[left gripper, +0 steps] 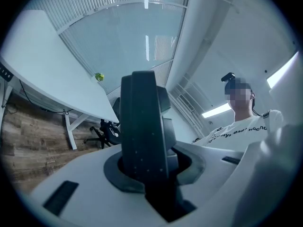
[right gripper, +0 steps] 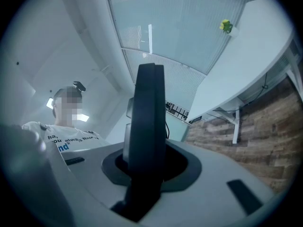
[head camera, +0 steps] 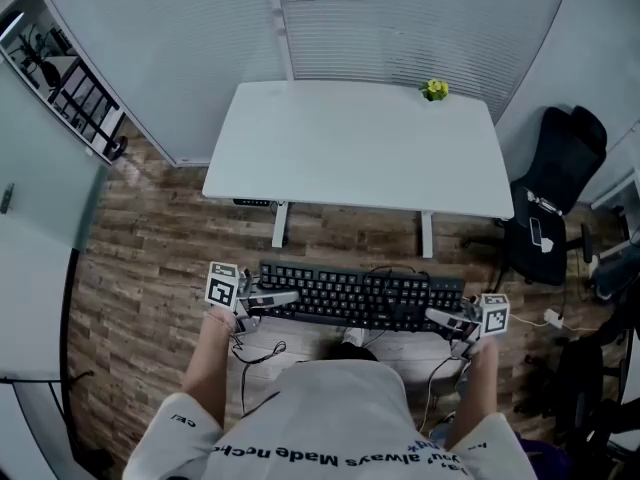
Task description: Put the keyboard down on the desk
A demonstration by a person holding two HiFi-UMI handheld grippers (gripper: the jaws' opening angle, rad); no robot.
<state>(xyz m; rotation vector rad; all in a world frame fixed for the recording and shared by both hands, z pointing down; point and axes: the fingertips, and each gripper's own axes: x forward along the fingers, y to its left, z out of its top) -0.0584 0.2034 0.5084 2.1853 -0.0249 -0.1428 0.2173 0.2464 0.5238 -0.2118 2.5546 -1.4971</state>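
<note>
Left gripper [head camera: 272, 301]: my jaws, narrowly apart, pinch the long black plastic keyboard [head camera: 360, 293] by its left end
Right gripper [head camera: 445, 319]: likewise on the right end, so it hangs level
White rectangular desk [head camera: 340, 148]: ahead, not reached yet

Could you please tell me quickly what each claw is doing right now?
Left claw: closed on the keyboard, at its left end.
Right claw: closed on the keyboard, at its right end.

head view: looking steeply down from overhead
gripper views: peering close along jaws, upward
shared: catching the desk [head camera: 350, 148]
</note>
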